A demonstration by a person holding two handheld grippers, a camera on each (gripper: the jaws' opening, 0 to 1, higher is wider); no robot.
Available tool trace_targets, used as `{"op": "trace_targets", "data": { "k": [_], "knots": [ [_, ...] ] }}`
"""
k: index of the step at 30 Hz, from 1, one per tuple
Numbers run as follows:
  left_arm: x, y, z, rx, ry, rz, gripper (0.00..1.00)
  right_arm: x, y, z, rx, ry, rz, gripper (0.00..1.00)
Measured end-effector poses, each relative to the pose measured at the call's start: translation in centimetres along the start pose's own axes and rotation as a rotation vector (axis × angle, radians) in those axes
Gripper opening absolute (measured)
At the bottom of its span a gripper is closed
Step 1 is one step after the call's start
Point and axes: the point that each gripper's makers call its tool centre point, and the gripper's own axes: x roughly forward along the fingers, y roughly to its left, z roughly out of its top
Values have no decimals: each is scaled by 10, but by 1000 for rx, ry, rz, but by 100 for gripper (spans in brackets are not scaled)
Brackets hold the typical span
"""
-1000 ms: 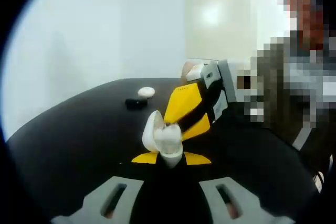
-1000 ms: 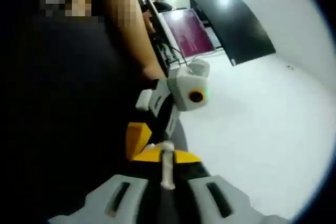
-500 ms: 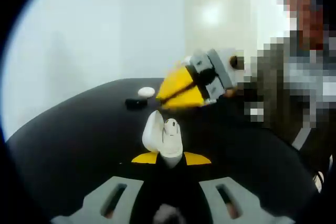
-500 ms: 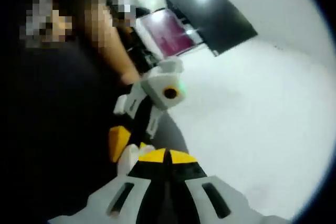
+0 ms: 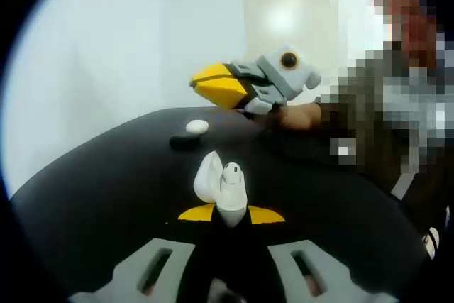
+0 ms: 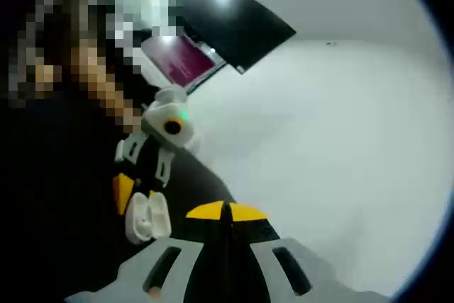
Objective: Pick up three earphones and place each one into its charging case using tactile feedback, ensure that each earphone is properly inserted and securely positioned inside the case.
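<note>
left gripper (image 5: 230,216) clamps the open charging case (image 5: 221,191); right gripper (image 6: 225,212), closed and empty, sits apart.

Bench (image 5: 106,189): black. Charging case (image 5: 221,188), open: white, with white earphone (image 5: 231,172). Left tool (image 5: 230,215): yellow tips on black, grey base. Right tool (image 5: 216,84): yellow tips, grey body. Far edge: one white case (image 5: 197,126), one black case (image 5: 184,140).

black table (image 5: 92,189), magenta screen (image 6: 183,59), dark panel (image 6: 230,23)
</note>
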Motion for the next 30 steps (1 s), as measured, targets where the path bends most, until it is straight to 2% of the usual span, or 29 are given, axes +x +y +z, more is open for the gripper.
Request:
{"op": "trace_targets", "data": {
  "k": [3,6,7,8,10,12,13,14,15,16,17,19,21,25,27,30],
  "knots": [
    [0,4,2,-3,-14,14,11,-1,-3,-2,19,-2,-6,4],
    [7,2,-9,10,43,15,12,-1,-5,-5,30,2,-11,4],
    [8,2,-7,6,25,15,12,-1,-4,-7,38,4,-7,4],
    [8,2,-8,-2,27,14,12,1,1,-10,68,9,26,4],
    [9,3,-8,-10,25,14,12,3,21,-17,179,39,165,9],
    [10,4,-9,0,25,20,12,4,37,-22,396,54,286,17],
    [10,4,-9,3,24,20,12,3,50,-22,505,55,386,24],
    [10,4,-9,4,23,19,13,0,57,-25,614,73,445,29],
    [9,5,-9,6,22,18,13,3,51,-27,655,52,417,30],
    [9,5,-9,7,21,18,13,2,52,-25,698,19,444,31],
    [9,5,-8,6,20,17,13,-1,55,-26,782,39,490,31],
    [8,5,-8,6,20,16,13,-4,59,-28,884,72,537,33],
    [7,6,-8,5,20,15,13,-6,65,-32,892,102,564,33],
    [6,6,-7,5,20,14,13,-3,86,-46,786,195,589,33],
    [6,6,-6,5,21,13,13,0,93,-42,780,194,602,33],
    [5,4,-6,13,22,9,13,2,89,-38,794,167,590,30]
  ]
}}
